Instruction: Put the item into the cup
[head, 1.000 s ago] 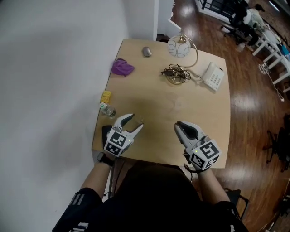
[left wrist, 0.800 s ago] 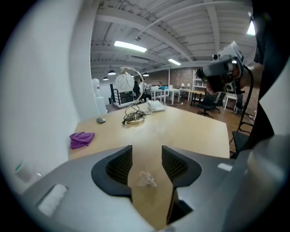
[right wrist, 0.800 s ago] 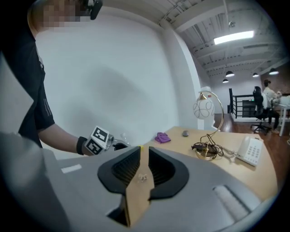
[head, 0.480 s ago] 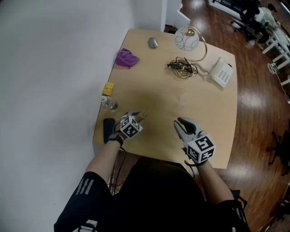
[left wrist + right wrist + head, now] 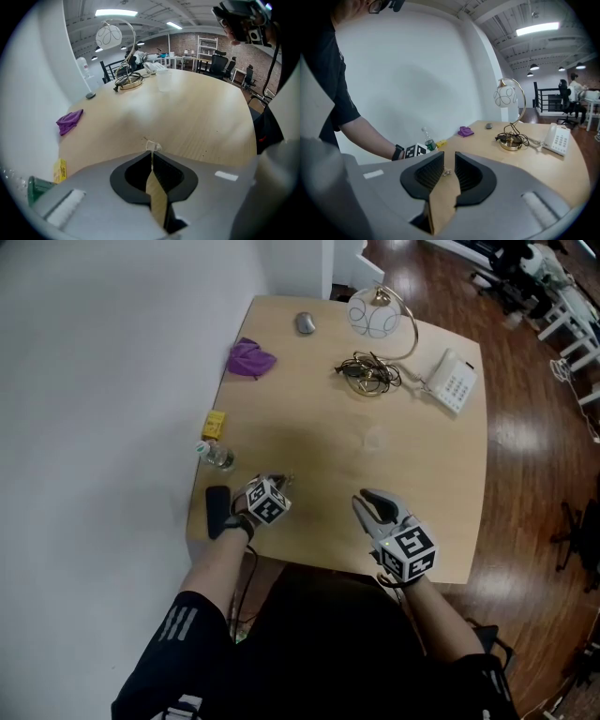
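Being readied for lifting, the small clear item (image 5: 151,146) is pinched between the left gripper's (image 5: 283,482) closed fingers (image 5: 165,169), lower left.

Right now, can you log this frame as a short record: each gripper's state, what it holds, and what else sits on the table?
left gripper: jaws shut, pinching a small clear item at their tips, just above the table
right gripper: open, nothing between the jaws
table: light wood
far end of table: lamp, telephone, purple cloth
wall-side edge: bottle
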Demonstrator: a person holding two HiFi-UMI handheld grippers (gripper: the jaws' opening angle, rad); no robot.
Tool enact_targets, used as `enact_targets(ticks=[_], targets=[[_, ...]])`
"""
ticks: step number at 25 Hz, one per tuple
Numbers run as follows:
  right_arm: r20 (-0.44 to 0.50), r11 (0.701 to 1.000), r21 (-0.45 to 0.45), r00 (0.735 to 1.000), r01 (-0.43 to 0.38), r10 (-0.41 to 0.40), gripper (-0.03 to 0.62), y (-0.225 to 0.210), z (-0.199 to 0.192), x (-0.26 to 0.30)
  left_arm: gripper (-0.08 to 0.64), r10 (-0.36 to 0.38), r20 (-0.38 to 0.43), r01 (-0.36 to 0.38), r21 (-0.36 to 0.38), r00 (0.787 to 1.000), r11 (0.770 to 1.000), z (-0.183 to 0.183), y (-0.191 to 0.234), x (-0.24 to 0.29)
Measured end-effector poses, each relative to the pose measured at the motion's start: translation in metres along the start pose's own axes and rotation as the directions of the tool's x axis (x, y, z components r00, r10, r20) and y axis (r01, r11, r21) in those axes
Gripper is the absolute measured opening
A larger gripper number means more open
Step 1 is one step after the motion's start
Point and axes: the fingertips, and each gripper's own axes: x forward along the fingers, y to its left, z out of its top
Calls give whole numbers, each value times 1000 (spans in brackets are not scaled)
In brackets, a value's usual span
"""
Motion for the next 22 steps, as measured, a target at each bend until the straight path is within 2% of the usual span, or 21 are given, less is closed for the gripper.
enact_targets(ticks=[4, 7, 12, 16, 19, 22], targets=[[3, 1000, 9, 1000, 3, -3, 84, -3, -1, -5, 3, 13, 27, -12, -16, 1000, 1000, 7, 3, -8], [15, 1000, 17, 1000, 15, -15, 84, -9, 0, -13, 3, 22, 78, -22, 5, 997, 1000, 30, 5, -20], [39, 997, 43, 997, 62, -63, 84, -31, 2, -35, 3, 26, 208, -40, 62, 978, 997, 110, 10, -36], [47, 992, 69, 993, 104, -107, 84, -46, -3, -55, 3, 1, 285, -41, 134, 959, 990, 183, 10, -34], [57, 988, 84, 989, 133, -138, 84, -56, -6, -71, 3, -38, 298, -24, 202, 954, 979, 227, -1, -22], [71, 982, 103, 983, 160, -167, 84, -67, -11, -85, 3, -77, 265, 5, 263, 961, 965, 251, -16, 0]])
